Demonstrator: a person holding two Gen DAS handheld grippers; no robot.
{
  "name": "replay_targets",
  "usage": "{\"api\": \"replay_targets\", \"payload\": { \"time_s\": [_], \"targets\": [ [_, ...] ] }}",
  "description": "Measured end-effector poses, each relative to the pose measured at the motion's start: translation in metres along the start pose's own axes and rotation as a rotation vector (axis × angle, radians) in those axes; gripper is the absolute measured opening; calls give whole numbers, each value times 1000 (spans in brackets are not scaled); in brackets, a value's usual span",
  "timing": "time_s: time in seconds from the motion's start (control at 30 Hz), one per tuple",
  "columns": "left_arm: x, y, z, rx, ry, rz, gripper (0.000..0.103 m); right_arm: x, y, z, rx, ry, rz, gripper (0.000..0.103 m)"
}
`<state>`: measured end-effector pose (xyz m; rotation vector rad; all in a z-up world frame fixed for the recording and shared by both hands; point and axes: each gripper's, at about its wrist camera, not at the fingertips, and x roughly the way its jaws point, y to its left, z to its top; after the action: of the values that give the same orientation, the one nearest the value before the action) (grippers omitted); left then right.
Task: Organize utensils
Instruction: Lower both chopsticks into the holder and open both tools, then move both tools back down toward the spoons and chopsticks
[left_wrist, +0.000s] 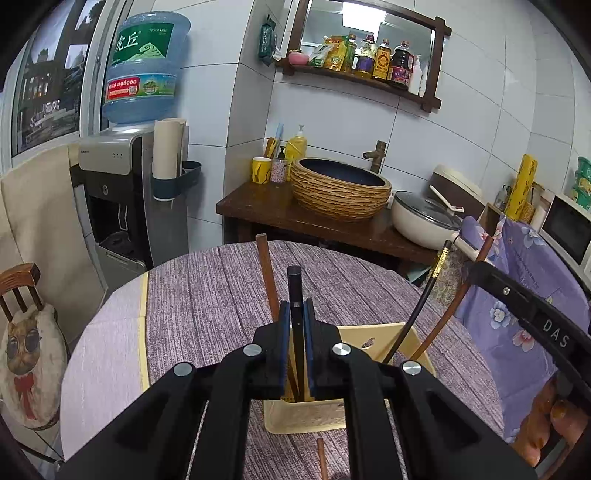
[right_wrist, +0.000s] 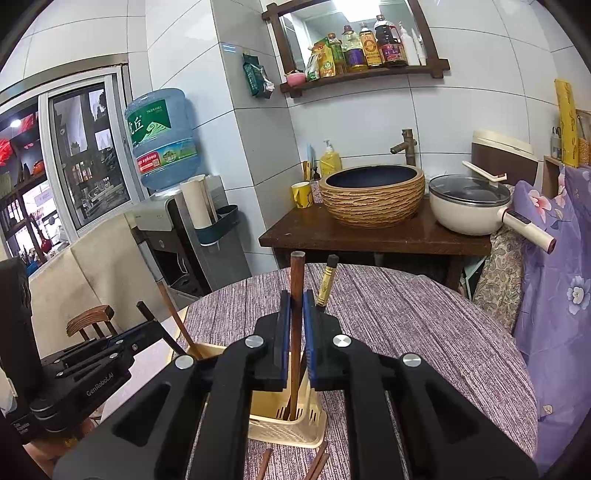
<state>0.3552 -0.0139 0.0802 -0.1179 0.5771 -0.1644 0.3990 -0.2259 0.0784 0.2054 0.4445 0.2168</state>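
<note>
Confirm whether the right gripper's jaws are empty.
No: the right gripper is clamped on a brown wooden chopstick standing in the cream plastic holder.

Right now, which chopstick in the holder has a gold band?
The black chopstick leaning just right of the right gripper, unheld. The right gripper's is plain brown; the left gripper holds a plain black one.

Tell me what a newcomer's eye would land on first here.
Front and centre, the left gripper is shut on a black chopstick and the right gripper on a brown chopstick, both standing in the cream holder on the purple-clothed table. Behind stands a blue water jug.
</note>
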Motion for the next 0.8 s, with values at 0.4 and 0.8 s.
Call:
{"api": "replay_targets", "payload": {
  "time_s": [0.4,0.8],
  "targets": [
    [-45,3,-13,9,-111,13,69,-25,-2,-9,7,-63,6,48],
    [-59,24,-76,30,-3,92,98,-59,-3,-65,-32,48,-13,57]
  ]
}}
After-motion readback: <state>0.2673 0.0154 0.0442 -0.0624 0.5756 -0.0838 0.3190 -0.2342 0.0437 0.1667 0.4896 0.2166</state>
